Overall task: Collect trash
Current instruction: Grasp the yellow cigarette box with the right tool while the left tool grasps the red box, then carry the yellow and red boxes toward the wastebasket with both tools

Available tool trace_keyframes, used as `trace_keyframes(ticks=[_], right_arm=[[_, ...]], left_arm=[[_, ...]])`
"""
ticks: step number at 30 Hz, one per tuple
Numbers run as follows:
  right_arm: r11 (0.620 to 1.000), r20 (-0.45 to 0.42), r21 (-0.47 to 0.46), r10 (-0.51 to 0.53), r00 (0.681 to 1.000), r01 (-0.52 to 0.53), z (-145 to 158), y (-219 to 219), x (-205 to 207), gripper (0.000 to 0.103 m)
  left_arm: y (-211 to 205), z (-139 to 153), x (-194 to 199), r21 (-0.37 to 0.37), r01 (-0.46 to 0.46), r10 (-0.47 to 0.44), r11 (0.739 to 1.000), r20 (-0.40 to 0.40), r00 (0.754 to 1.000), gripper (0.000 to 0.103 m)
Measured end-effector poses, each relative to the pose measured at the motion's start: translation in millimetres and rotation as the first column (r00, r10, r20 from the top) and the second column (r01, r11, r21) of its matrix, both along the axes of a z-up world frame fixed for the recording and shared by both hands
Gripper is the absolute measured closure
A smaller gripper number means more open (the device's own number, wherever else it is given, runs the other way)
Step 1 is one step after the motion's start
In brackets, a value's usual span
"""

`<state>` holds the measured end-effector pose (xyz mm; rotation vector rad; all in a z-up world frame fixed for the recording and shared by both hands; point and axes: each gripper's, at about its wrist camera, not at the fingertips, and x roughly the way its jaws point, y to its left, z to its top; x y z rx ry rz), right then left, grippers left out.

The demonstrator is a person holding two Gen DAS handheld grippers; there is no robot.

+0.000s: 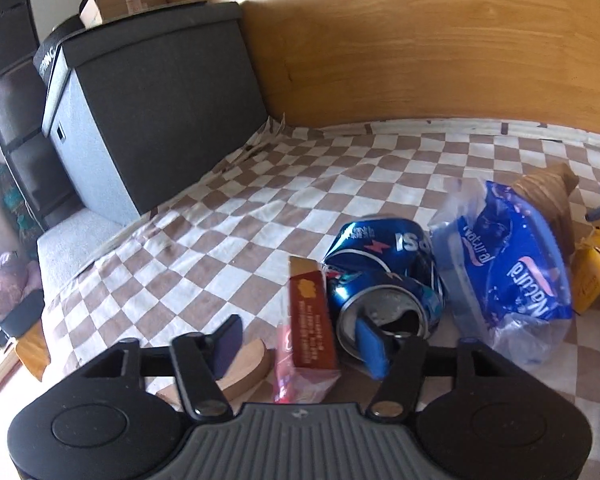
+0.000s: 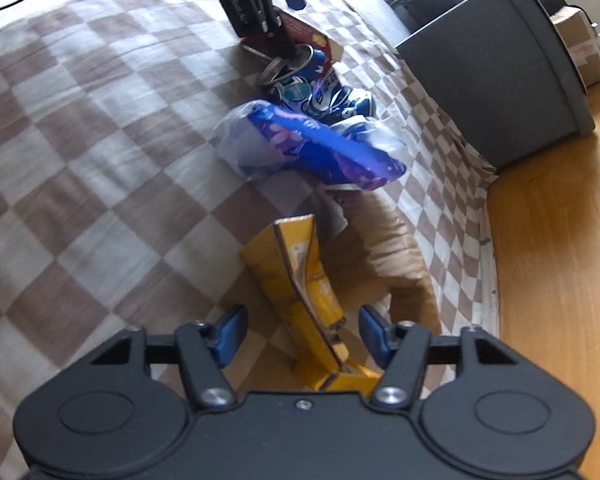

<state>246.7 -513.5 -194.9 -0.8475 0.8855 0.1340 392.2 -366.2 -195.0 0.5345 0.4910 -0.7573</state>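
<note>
Left gripper (image 1: 300, 340) spread wide, holding nothing, set low over a red-brown carton (image 1: 312, 320) that lies between the jaws with its long axis running straight ahead, along the fingers. Right-hand pad touching or just over the mouth of the crushed blue can (image 1: 384, 276), which sits just right of the carton; cannot tell which. Blue plastic wrapper (image 1: 504, 264) further right on the checkered cloth (image 1: 219, 240).

Right gripper (image 2: 302, 334) likewise open and empty, straddling a flattened yellow carton (image 2: 304, 280), long axis pointing forward and slightly left, near the cloth's edge beside the wooden floor (image 2: 552, 280). Probably each gripper nearest its own carton: closing across the narrow width looks enough.
</note>
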Motion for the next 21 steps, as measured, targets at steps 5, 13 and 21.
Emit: trace_keyframes(ticks=[5,13,21], right_arm=[[0.998,0.019,0.033,-0.057,0.998,0.056,-2,3,3,0.065],[0.951,0.043,0.219,-0.233,0.972,0.218,16,-6,-2,0.078],[0.779,0.040,0.491,-0.468,0.883,0.391,39,-12,-13,0.080]], left_arm=[[3,-7,9,0.037,-0.059,0.061,0.998,-0.058,0.996,0.079],[25,5,-7,-0.054,-0.137,0.130,0.989,-0.115,0.985,0.079],[48,29,-50,-0.135,-0.219,0.197,0.966,-0.161,0.967,0.079]])
